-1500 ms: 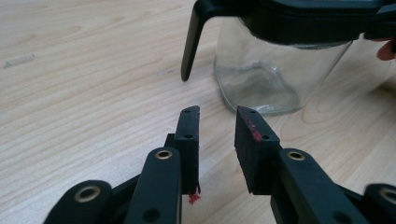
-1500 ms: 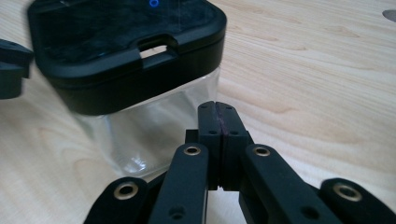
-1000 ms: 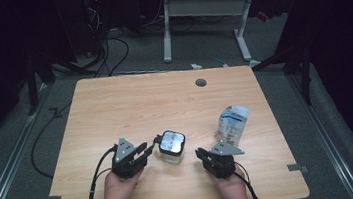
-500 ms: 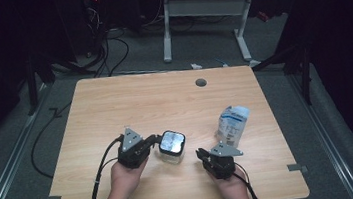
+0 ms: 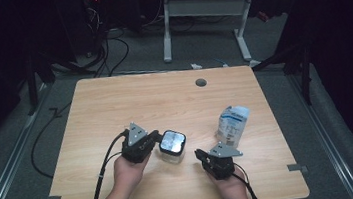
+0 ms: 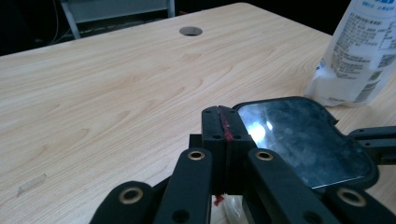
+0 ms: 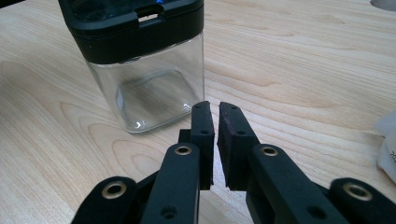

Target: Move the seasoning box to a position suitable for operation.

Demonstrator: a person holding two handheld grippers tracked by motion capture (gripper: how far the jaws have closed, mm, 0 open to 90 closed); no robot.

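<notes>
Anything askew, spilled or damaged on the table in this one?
Nothing spilled or broken. The clear jar stands upright with its black lid on, and the white pouch stands upright too. A red smear marks the left tool's pad seam.

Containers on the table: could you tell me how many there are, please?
2: a clear jar with a black lid beside the left gripper, and a white pouch standing farther right.

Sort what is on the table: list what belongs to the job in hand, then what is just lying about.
In the job:
- clear jar with its black lid
- left tool, shut, empty, beside the lid
- right tool, nearly shut, empty, pointing at the jar

Lying about:
- white pouch
- table's cable hole
</notes>
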